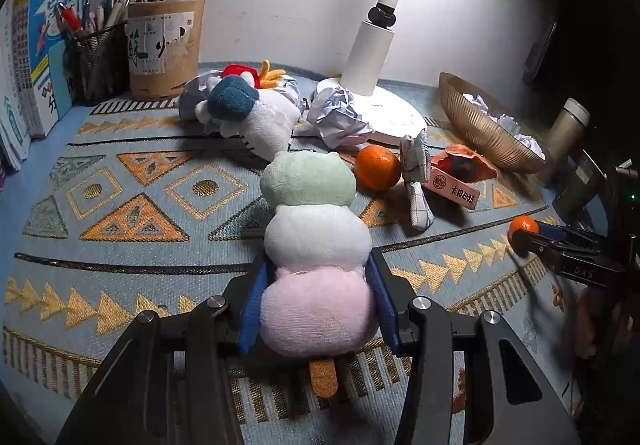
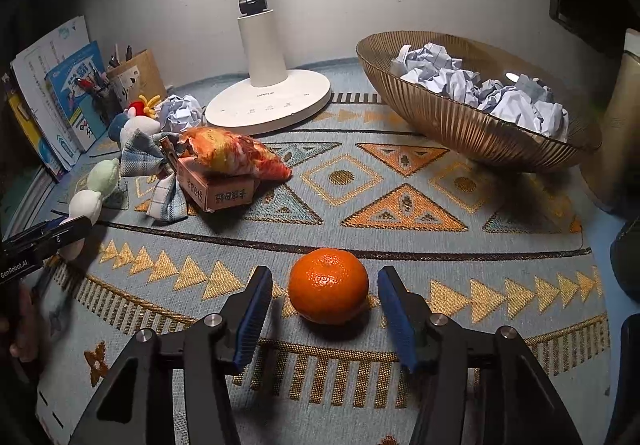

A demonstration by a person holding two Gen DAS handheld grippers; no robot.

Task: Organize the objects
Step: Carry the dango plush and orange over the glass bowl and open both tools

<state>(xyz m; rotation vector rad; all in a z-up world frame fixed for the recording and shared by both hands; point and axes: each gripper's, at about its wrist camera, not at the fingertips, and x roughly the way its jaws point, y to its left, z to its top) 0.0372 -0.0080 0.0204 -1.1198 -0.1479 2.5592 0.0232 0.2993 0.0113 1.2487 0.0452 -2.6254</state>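
My left gripper (image 1: 318,279) is shut on the pink bottom ball of a plush dango skewer (image 1: 310,185), whose green and white balls stick out ahead over the patterned mat. Its brown stick end shows below the jaws. My right gripper (image 2: 324,277) stands open around a mandarin (image 2: 328,285) that rests on the mat, with a gap at each blue pad. In the left wrist view that mandarin (image 1: 523,225) shows at the far right. A second mandarin (image 1: 378,167) lies beside a checked cloth (image 1: 416,173).
A ribbed bowl (image 2: 460,125) of crumpled paper sits back right. A white lamp base (image 2: 272,105) stands mid-back. A small box (image 2: 218,193) carries a snack bag (image 2: 236,157). Further left are loose paper balls (image 1: 340,117), a plush chicken (image 1: 248,109), pen cups (image 1: 166,45) and books (image 1: 44,57).
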